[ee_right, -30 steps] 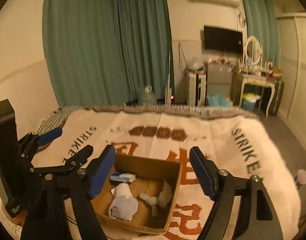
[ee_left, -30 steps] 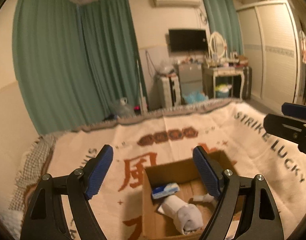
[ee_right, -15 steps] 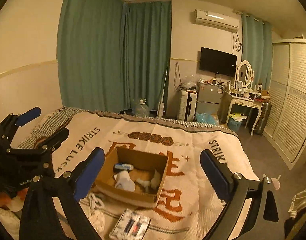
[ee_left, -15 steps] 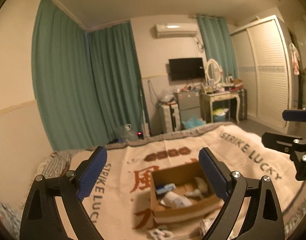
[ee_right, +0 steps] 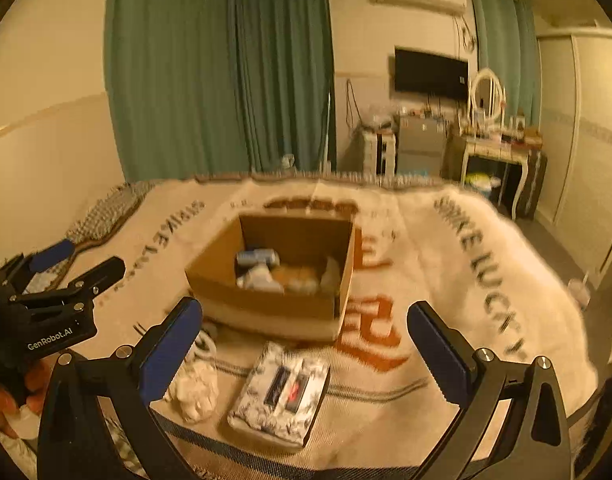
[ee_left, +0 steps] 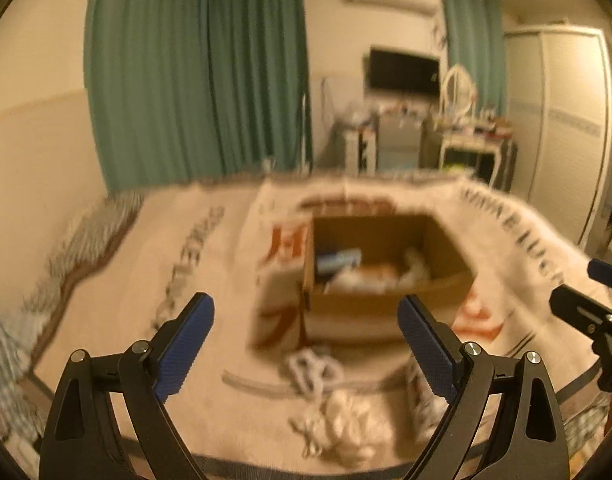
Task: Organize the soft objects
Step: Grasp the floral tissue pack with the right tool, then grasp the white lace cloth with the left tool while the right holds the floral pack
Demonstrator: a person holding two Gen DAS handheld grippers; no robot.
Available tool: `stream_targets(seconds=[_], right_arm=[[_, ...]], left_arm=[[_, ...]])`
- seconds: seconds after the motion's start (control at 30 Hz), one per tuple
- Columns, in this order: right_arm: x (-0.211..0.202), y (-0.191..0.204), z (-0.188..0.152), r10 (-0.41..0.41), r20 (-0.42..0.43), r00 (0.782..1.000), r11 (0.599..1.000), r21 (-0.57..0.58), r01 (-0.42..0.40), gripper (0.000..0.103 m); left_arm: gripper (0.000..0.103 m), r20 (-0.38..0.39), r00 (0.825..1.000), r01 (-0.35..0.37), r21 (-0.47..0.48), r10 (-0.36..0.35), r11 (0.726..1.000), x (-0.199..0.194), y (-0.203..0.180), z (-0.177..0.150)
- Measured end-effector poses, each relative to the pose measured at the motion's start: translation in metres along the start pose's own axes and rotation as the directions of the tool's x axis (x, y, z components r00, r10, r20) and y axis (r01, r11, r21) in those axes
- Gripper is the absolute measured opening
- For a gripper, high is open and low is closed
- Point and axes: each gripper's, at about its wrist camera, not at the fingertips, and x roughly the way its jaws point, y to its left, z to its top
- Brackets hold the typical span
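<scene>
We hold both grippers wide open and empty. A patterned tissue pack [ee_right: 279, 396] lies below our right gripper [ee_right: 306, 344], long axis pointing toward the cardboard box [ee_right: 273, 268]; our left gripper [ee_left: 306, 344] sits farther away.

I see open brown box [ee_right: 273, 276] with soft stuff inside; white socks [ee_right: 195, 386] and tissue pack [ee_right: 279, 394] lie near it.

Blurred bedroom view. An open cardboard box [ee_left: 390, 276] holding white soft items sits mid-frame on a cream printed blanket [ee_left: 209, 280]. Left gripper [ee_left: 306, 344], jaws wide apart, frames crumpled white cloths [ee_left: 338, 412] at bottom centre.
</scene>
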Motion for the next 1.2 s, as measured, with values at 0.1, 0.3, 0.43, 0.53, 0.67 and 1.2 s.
stream_targets(seconds=[0.1,0.3,0.43,0.53,0.67,1.2], right_arm=[[0.033,-0.005,-0.027,0.0,-0.058,0.998,0.999,0.038,0.002,0.103],[0.087,-0.008,-0.07,0.033,-0.197,0.98,0.996,0.091,-0.015,0.103],[0.104,0.002,-0.087,0.053,-0.267,0.962,0.998,0.056,-0.039,0.103],[0.112,0.008,-0.095,0.082,-0.302,0.95,0.996,0.06,-0.067,0.103],[0.124,0.015,-0.111,0.083,-0.357,0.93,0.996,0.051,-0.069,0.103],[0.103,-0.003,-0.103,0.084,-0.292,0.953,0.996,0.035,-0.077,0.056]], left_arm=[[0.094,-0.065,0.998,-0.013,0.003,0.013,1.0,0.02,-0.003,-0.024],[0.094,-0.176,0.984,0.013,0.035,-0.007,0.999,0.045,-0.012,-0.062],[0.093,-0.237,0.971,0.031,0.021,-0.025,0.999,0.054,-0.008,-0.081],[0.093,-0.25,0.968,0.027,0.029,-0.019,0.999,0.055,-0.004,-0.088],[0.093,-0.248,0.968,0.033,0.027,-0.025,0.999,0.052,0.0,-0.091],[0.074,-0.315,0.94,0.181,0.135,-0.131,0.974,0.055,-0.042,-0.11]])
